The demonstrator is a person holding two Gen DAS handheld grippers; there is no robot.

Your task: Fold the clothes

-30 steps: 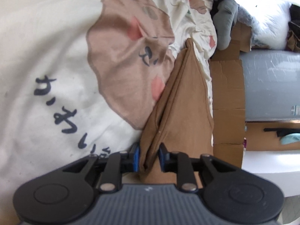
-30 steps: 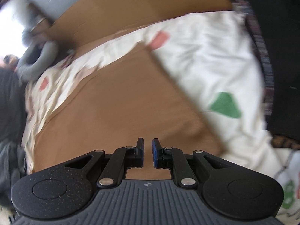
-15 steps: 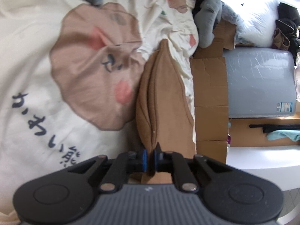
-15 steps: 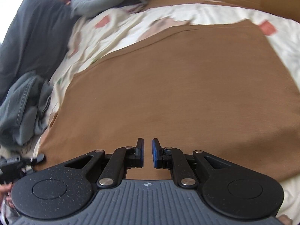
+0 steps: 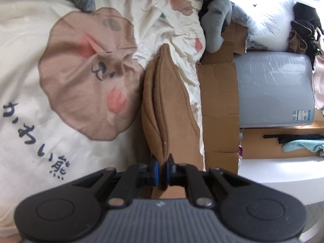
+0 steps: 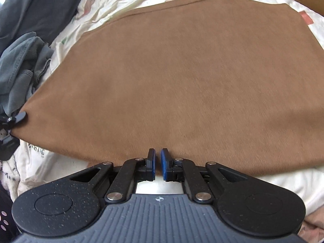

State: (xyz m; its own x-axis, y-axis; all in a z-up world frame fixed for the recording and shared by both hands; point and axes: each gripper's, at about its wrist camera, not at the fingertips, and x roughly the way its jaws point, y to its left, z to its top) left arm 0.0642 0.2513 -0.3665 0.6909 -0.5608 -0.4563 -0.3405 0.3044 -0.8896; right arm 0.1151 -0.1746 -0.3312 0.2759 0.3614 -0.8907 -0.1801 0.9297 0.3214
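A brown garment [image 6: 182,81] lies spread flat on the bed. In the left wrist view the same brown garment [image 5: 172,105] shows edge-on, with its near corner raised off the sheet. My left gripper [image 5: 161,170] is shut on that corner, and the layered edge runs away from the pads. In the right wrist view the left gripper's fingertip [image 6: 19,118] shows at the garment's left corner. My right gripper [image 6: 158,160] hovers over the garment's near edge, pointing steeply down, jaws almost together with nothing between them.
A cream bedsheet with a bear print [image 5: 87,77] and dark lettering covers the bed. A crumpled grey garment [image 6: 22,64] and a dark pillow [image 6: 40,0] lie left of the brown one. Cardboard [image 5: 218,101] and a grey wrapped mattress [image 5: 273,89] stand beyond the bed's edge.
The left jaws closed on the brown corner and lifted it a little. The right gripper swept across the garment, rolled, and now sits at its near edge.
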